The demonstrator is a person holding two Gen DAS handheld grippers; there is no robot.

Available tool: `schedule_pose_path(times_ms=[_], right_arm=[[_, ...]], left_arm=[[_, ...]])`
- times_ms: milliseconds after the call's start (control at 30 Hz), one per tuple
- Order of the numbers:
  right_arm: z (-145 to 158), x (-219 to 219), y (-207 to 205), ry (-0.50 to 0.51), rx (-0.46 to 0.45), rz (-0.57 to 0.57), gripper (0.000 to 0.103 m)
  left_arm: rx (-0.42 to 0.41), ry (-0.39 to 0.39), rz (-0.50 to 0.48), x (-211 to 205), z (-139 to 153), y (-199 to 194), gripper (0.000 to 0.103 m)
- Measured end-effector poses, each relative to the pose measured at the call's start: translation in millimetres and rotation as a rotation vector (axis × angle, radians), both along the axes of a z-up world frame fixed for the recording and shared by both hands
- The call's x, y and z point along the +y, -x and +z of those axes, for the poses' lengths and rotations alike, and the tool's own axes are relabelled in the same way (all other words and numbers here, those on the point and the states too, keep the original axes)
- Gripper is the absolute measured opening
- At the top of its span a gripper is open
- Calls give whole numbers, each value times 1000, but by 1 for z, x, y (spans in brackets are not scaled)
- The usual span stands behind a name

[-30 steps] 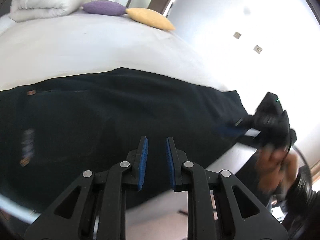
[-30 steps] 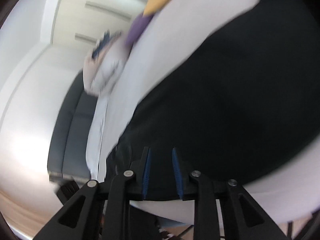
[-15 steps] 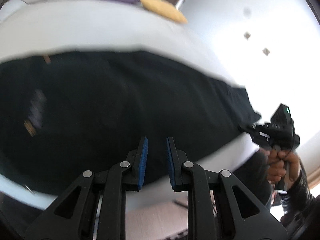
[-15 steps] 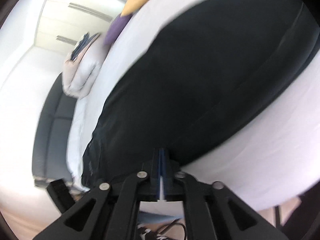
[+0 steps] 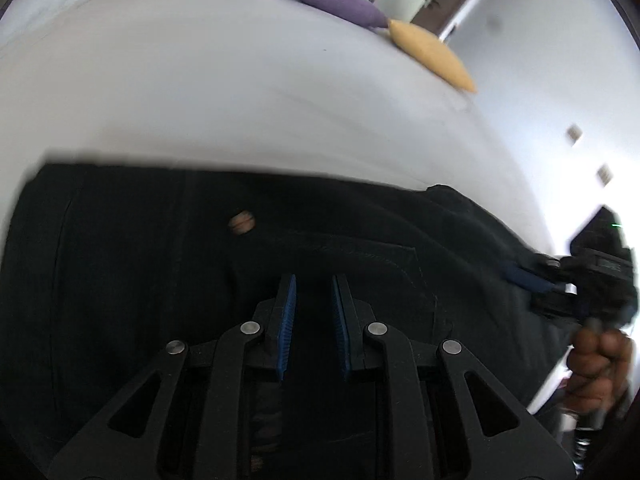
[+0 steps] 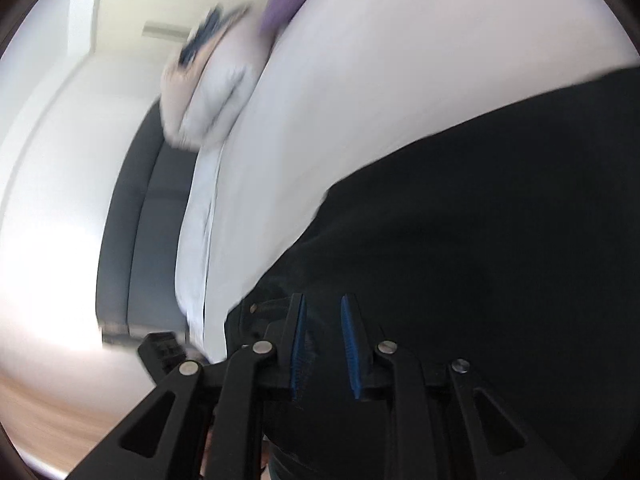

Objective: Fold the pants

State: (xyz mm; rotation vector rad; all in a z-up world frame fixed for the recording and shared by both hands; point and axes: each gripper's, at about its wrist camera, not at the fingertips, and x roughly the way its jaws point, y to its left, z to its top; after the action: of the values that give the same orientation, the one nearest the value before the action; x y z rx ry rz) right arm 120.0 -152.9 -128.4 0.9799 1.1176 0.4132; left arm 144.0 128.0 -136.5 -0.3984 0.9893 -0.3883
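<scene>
black pants flat on the bed, both my grippers low over the cloth

black pants lie spread across the near part of the white bed, long side running left to right, so that i can take an edge at each end and carry it over for a fold. a small tan button marks the waist region, and a pocket seam shows just ahead of my left tool.

my left gripper hangs low over the fabric with a narrow gap between its blue pads; nothing is pinched there. my right gripper sits over the pants' corner near the bed's edge; its jaws have just been opening, the gap is narrow, and whether cloth lies between the pads i cannot tell. in the left view my right hand grips that tool's handle at the garment's far end.

beyond lie a purple cushion, a yellow cushion and a folded duvet.
</scene>
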Motion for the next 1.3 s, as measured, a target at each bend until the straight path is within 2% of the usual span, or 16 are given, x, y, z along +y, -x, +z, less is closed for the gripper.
schedule_pose_path(times_ms=[67, 133, 200, 300, 367, 433, 500, 633, 833, 867, 900, 967, 1100, 1200, 1267, 1300], right_arm=[[-10, 26, -34, 19, -1, 55, 22], [-27, 38, -51, 26, 11, 72, 22], [-38, 33, -55, -17, 5, 46, 13], [-45, 12, -60, -69, -16, -21, 0], [-46, -8, -60, -89, -50, -84, 0], [-47, -46, -45, -66, -79, -202, 0], [-55, -87, -21, -111, -82, -321, 0], [-44, -180, 40, 21, -62, -562, 0], [-17, -292, 147, 113, -60, -940, 1], [-13, -297, 155, 105, -67, -964, 4], [-5, -304, 166, 103, -82, -980, 16], [10, -300, 172, 95, -137, -940, 28], [22, -246, 150, 5, -217, -670, 40], [3, -200, 123, -41, -166, -508, 43], [-16, -198, 121, -59, -122, -496, 42], [-23, -202, 122, -60, -109, -511, 40]], left_arm=[[-17, 68, 7, 12, -5, 5, 17], [-26, 72, -5, 32, -10, 8, 17], [-36, 60, -22, 31, -12, 8, 17], [-38, 109, -41, 33, -17, 7, 17], [-37, 142, -46, 39, -20, 8, 17], [-42, 165, -51, 48, -27, 11, 17], [-49, 155, -54, 60, -25, 20, 17], [-48, 137, -45, 47, -24, 15, 17], [-40, 1, 6, 13, 7, 18, 17], [-52, 0, 1, 7, 14, 21, 17], [-65, 15, -11, -2, 22, 25, 17], [-77, 29, -48, -26, 32, 30, 18], [-58, 35, -167, -94, 38, 33, 17], [-16, -11, -247, -142, 28, 34, 18], [13, -40, -261, -154, 14, 38, 17], [1, -17, -250, -152, 8, 40, 17]])
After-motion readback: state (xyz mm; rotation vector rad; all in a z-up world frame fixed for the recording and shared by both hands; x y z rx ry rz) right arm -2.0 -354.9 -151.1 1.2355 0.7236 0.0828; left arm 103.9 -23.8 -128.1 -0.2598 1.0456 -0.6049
